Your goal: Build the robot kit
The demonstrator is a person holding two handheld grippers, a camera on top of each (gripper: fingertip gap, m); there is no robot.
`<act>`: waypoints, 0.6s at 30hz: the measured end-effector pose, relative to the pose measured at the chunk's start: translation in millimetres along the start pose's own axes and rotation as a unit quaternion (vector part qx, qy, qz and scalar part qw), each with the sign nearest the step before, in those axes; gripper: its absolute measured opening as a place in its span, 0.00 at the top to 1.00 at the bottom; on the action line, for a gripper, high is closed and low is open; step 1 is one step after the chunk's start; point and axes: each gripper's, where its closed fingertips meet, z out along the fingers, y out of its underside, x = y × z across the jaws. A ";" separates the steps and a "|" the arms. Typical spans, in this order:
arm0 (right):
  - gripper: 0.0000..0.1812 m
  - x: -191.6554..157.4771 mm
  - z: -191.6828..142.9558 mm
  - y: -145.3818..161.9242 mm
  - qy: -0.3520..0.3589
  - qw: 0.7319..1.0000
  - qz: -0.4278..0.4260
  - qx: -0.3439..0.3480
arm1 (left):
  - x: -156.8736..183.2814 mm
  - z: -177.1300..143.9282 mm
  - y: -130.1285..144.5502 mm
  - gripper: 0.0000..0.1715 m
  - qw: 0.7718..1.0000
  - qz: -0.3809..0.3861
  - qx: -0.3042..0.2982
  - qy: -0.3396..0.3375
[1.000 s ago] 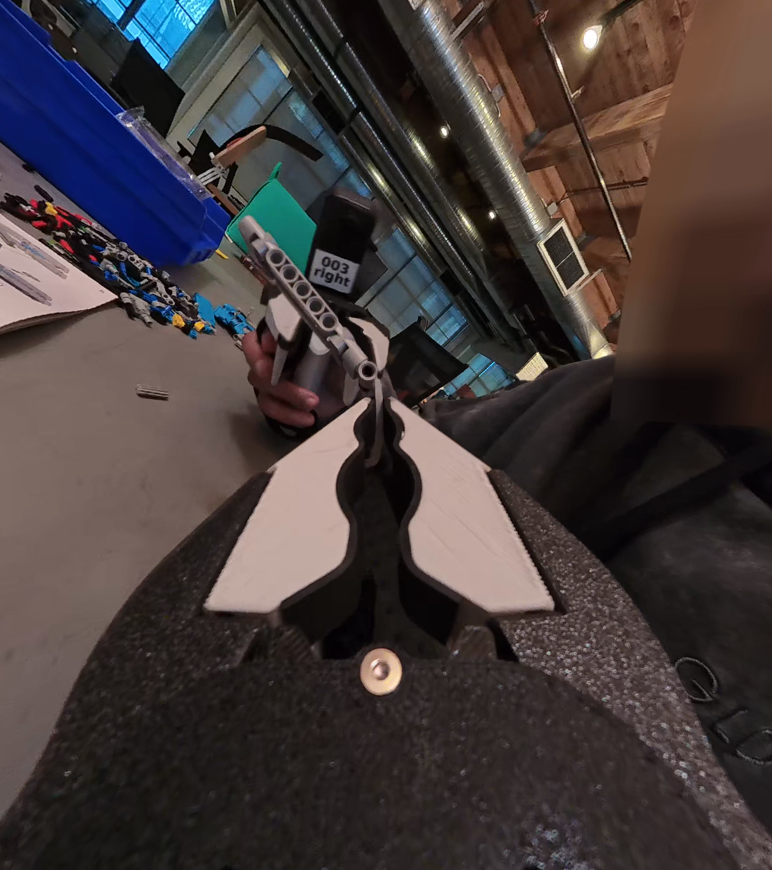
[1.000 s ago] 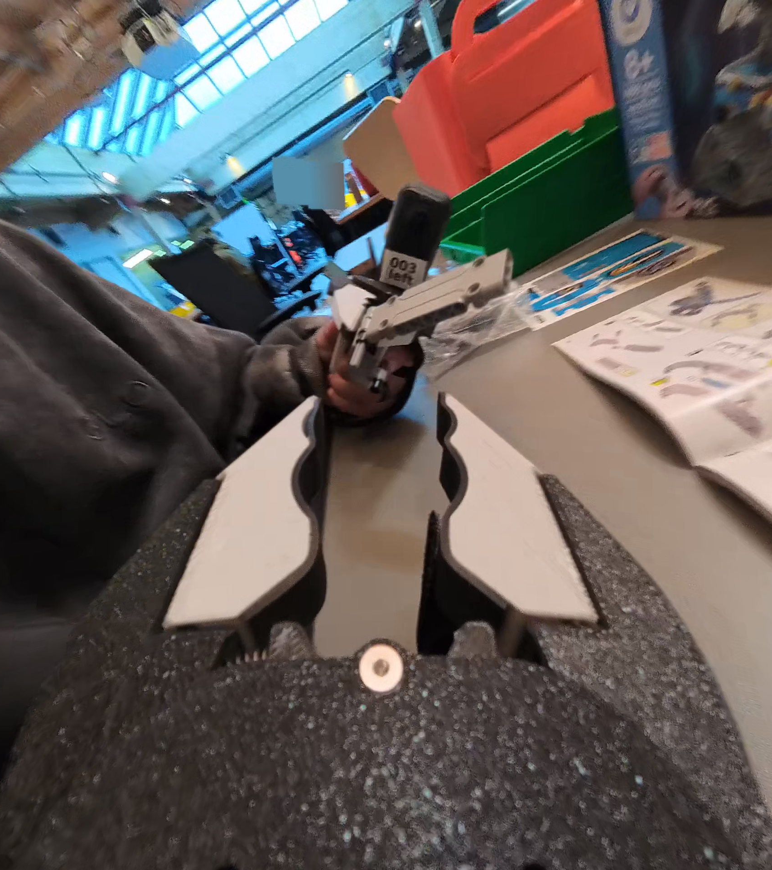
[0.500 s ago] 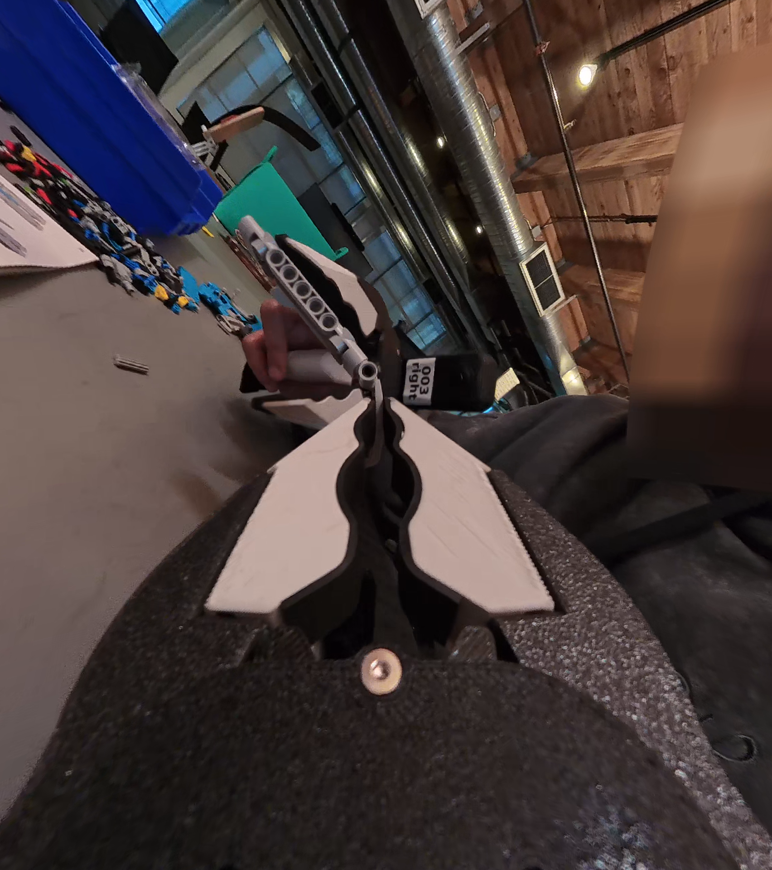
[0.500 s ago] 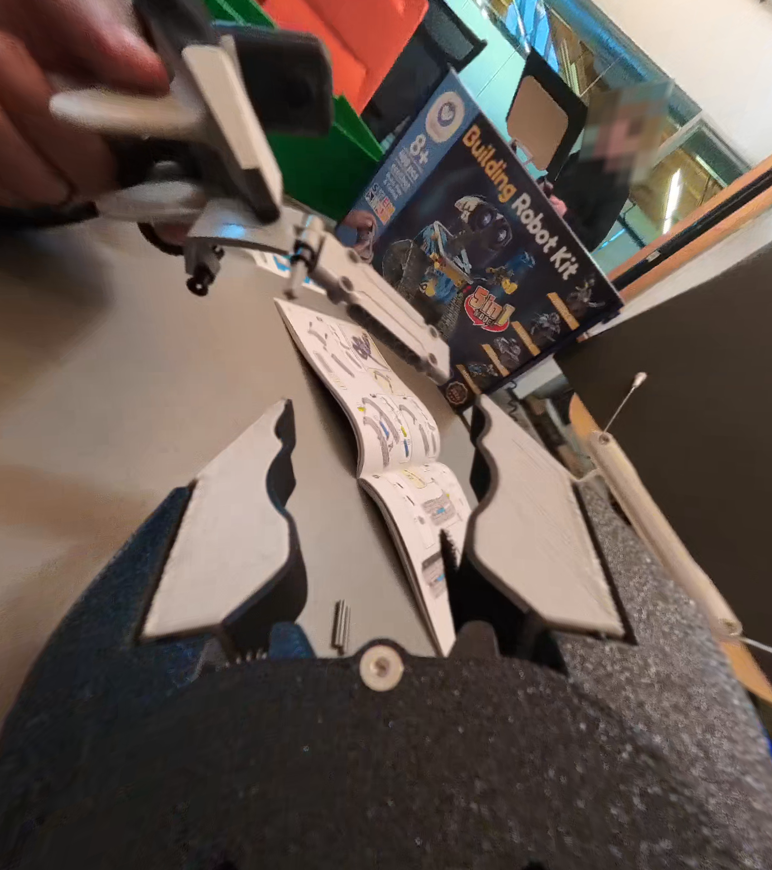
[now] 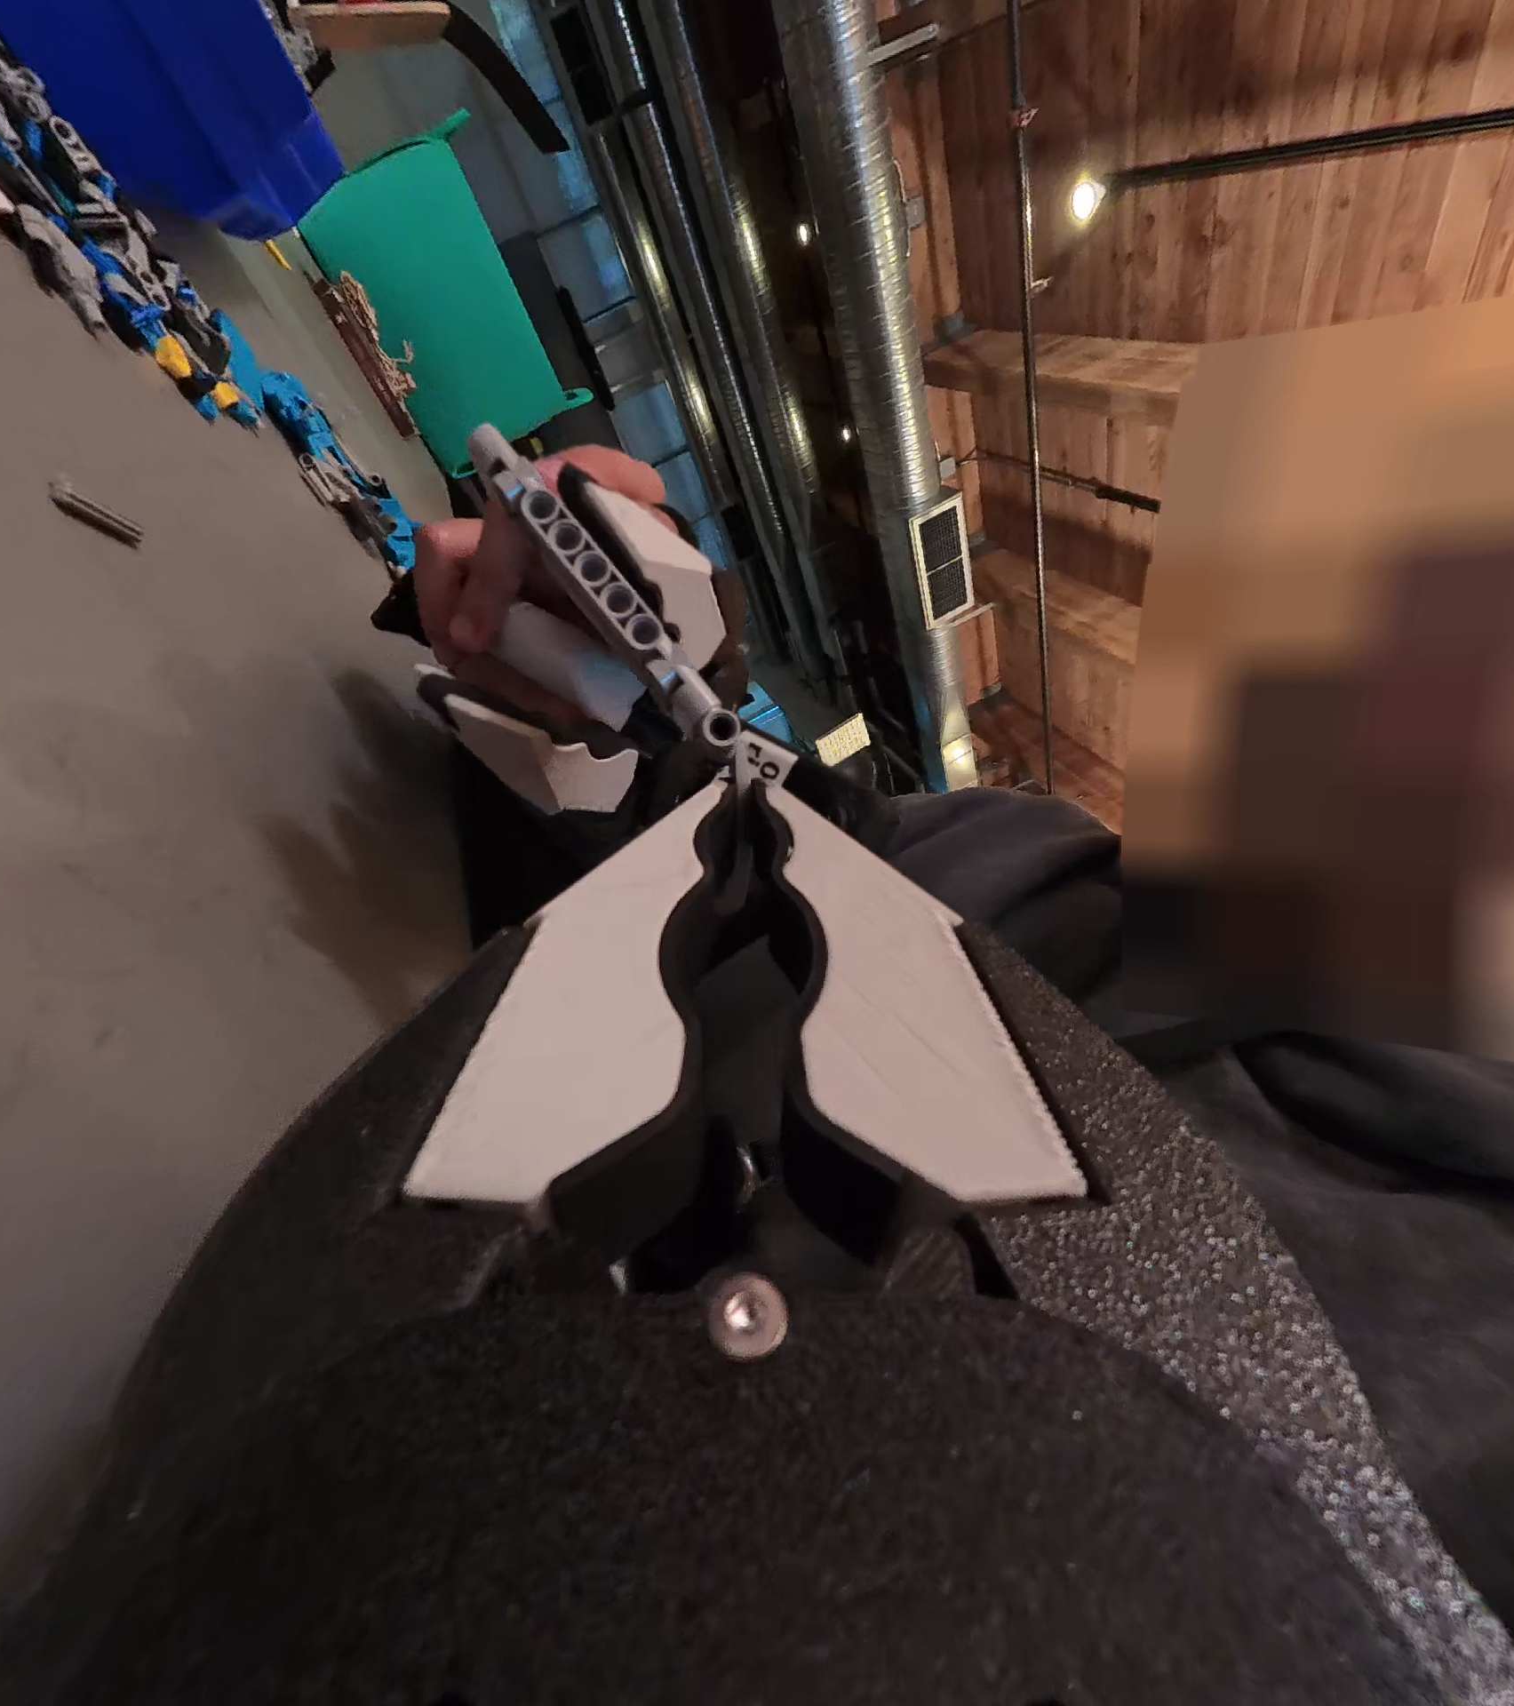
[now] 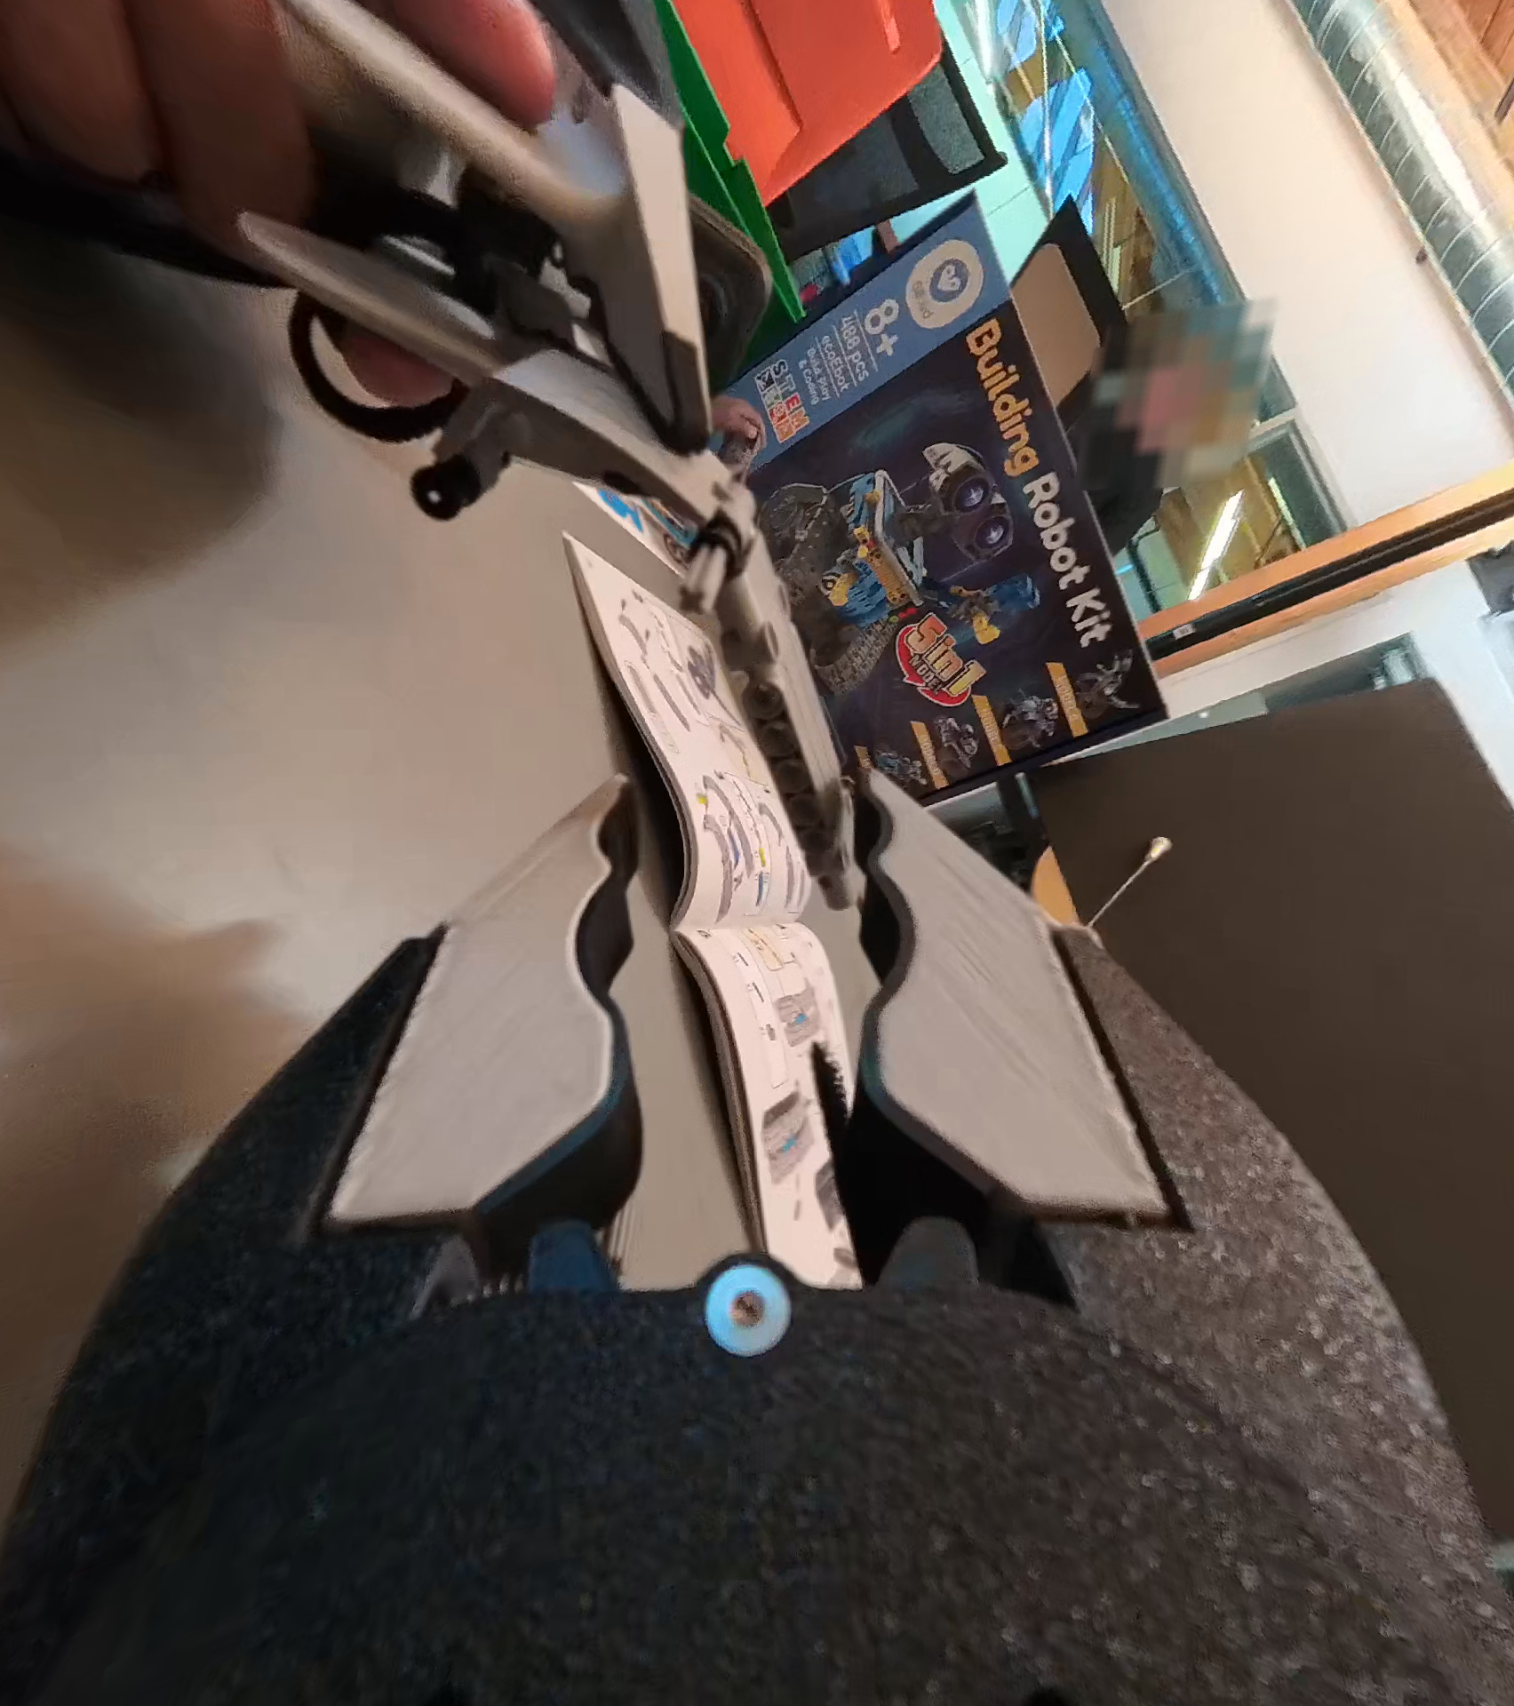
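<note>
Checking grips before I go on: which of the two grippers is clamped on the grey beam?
The left gripper: its fingers are shut on the grey beam's end. The right gripper is open, empty, with the beam's other end between its fingers.

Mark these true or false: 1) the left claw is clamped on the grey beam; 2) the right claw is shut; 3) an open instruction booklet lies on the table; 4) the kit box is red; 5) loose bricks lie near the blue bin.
1) True: the left claw grips the grey beam by its end.
2) False: the right claw is open and holds nothing.
3) True: the instruction booklet lies open on the table.
4) False: the kit box is dark blue.
5) True: the loose bricks lie beside the blue bin.
</note>
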 end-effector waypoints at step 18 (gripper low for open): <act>0.97 -8.7 3.8 28.3 -0.074 0.987 0.108 -0.088 | 1.0 -7.6 -19.0 0.81 0.994 0.081 0.043 -0.053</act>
